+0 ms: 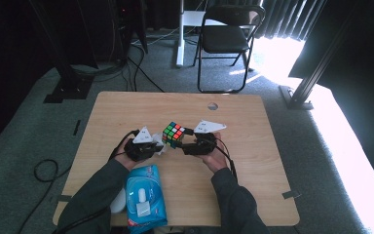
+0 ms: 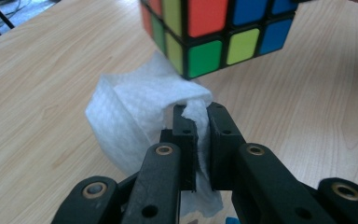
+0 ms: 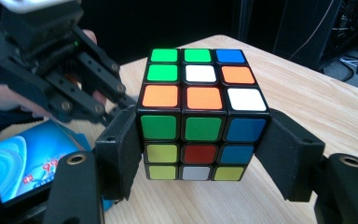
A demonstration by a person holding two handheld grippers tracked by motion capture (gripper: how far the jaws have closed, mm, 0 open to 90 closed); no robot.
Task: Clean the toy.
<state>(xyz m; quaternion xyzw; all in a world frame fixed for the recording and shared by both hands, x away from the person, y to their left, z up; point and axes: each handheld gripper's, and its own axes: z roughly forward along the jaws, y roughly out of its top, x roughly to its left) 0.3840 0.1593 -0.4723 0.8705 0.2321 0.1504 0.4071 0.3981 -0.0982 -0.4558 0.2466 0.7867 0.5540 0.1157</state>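
1. Clamping one puzzle cube between the right tongs, jaws pressed against two opposite side faces; lifting it clear of the tabletop, seemingly so that the lower faces can be reached.
2. Pinching one white wipe in the left tongs, jaws clenched on a fold of the sheet, the rest bunching out ahead of the tips.
3. Holding the wipe just under the cube's lower corner, touching it or very nearly so in the left gripper view; most likely rubbing or about to rub the cube clean.
4. Keeping both tools close together near the middle of the tabletop in the high view, cube between left tongs and right tongs, probably so one steadies while the other wipes.
5. Resting one blue pack of wipes flat at the near edge, beside the left forearm, within easy reach for a fresh sheet.
6. Counting: one cube, one loose wipe, one pack, two tongs, two hands; one folding chair standing beyond the far edge.
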